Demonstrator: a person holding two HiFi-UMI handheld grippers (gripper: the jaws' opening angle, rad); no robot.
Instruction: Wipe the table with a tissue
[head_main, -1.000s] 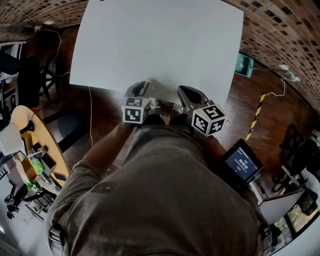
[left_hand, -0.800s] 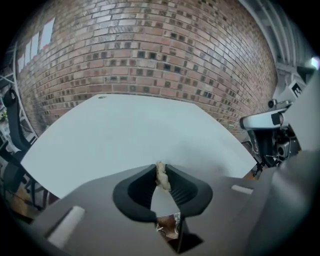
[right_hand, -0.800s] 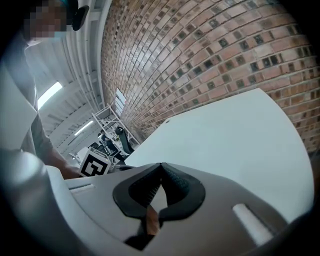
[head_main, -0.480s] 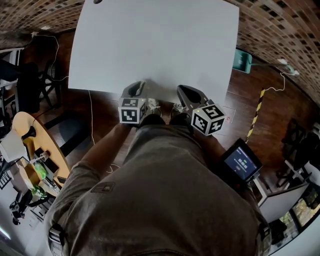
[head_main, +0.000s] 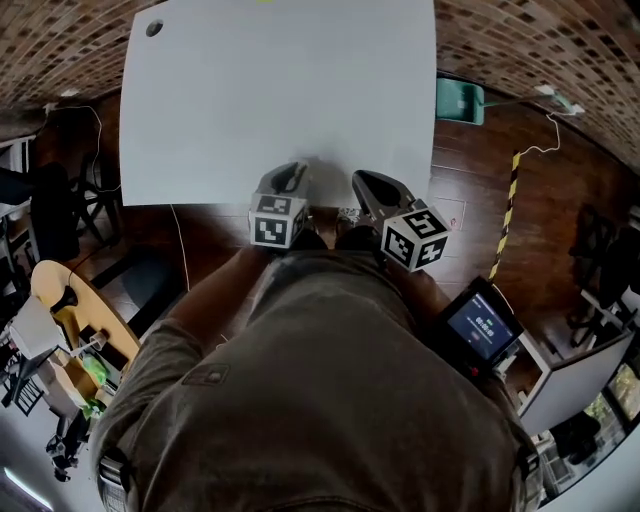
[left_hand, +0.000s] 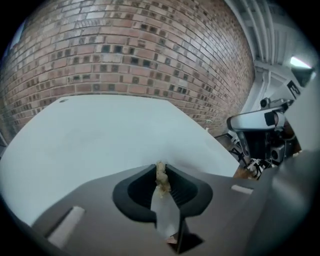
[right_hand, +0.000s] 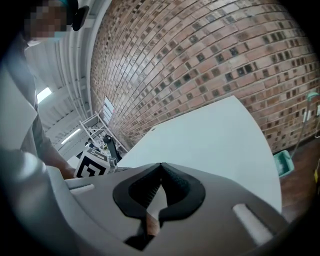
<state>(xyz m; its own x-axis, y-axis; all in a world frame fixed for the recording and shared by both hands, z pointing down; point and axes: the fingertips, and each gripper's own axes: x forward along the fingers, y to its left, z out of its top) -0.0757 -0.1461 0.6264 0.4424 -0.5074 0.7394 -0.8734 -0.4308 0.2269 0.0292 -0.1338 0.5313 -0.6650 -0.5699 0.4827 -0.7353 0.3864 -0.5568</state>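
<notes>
The white table (head_main: 280, 100) fills the upper middle of the head view. No tissue shows in any view. My left gripper (head_main: 290, 178) and right gripper (head_main: 366, 184) hang side by side over the table's near edge, close to the person's body. In the left gripper view the table (left_hand: 100, 130) stretches ahead, and the left gripper (left_hand: 160, 169) is shut, with a small tan fleck at the seam of its tips. In the right gripper view the right gripper (right_hand: 161, 167) is shut with nothing in it, and the table (right_hand: 210, 140) lies beyond it.
A brick wall runs round the far side. A round hole (head_main: 153, 28) marks the table's far left corner. A green bin (head_main: 458, 100) and a yellow-black striped strip (head_main: 508, 215) lie on the floor at right. A screen device (head_main: 483, 328) sits near right, a cluttered wooden table (head_main: 70, 320) at left.
The head view has swung, so the table now sits more to the left and squarer. Both grippers stay shut at the near edge, hardly moved.
</notes>
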